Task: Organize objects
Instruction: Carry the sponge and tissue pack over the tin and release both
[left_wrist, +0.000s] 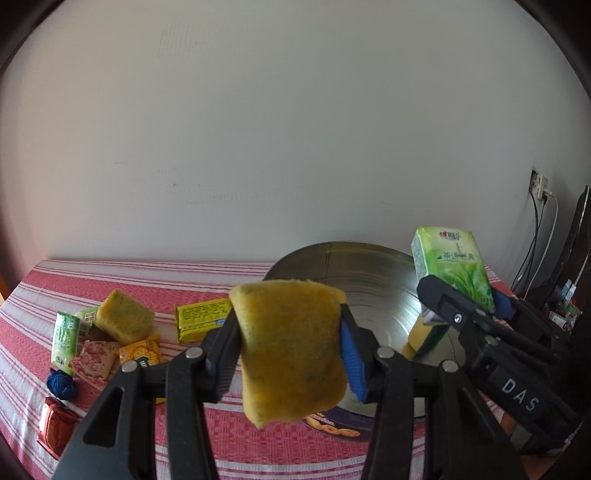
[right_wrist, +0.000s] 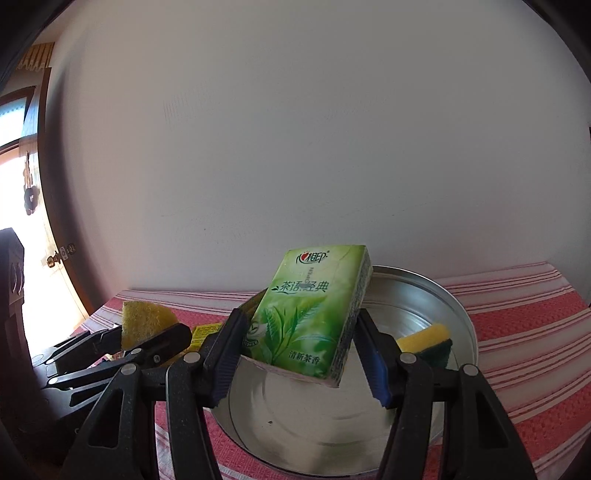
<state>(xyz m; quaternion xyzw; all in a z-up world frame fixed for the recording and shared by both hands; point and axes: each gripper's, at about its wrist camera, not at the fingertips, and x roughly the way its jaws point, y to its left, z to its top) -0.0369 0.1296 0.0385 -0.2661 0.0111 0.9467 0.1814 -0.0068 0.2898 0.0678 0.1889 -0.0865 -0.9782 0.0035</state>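
Two claws in the air at once here, both loaded. Left claw (left_wrist: 291, 339) clamped on a yellow sponge (left_wrist: 291, 350), pads biting the two side edges so the foam bulges a bit between them. Right claw (right_wrist: 299, 347) gripping a green tissue pack (right_wrist: 314, 314) across its width, pack tilted, top leaning toward the far wall.

Both hanging over or just beside the round metal tin (right_wrist: 458, 314) on the right side of the counter (right_wrist: 524, 332), striped red cloth underneath. Already in the tin: a yellow-and-green scrub sponge (right_wrist: 428, 343), leaning against the right wall.

Still loose on the left of the counter: another sponge block (left_wrist: 125, 317), a yellow-green packet (left_wrist: 201, 317), a small green pack (left_wrist: 66, 338), a pink snack wrapper (left_wrist: 96, 360), a yellow wrapper (left_wrist: 142, 350), a dark blue knotted thing (left_wrist: 61, 384), a red pouch (left_wrist: 55, 428).

Handling guess: sponge very light and squishy, no chance of breaking, but soft enough to sag or twist out of a shallow pinch, so mid-body across the short sides looks right. Tissue pack light too, soft-filled with slick plastic wrap, likely to slide if squeezed near a corner. Best held flat on the two long edges near the middle, gently, no crushing.
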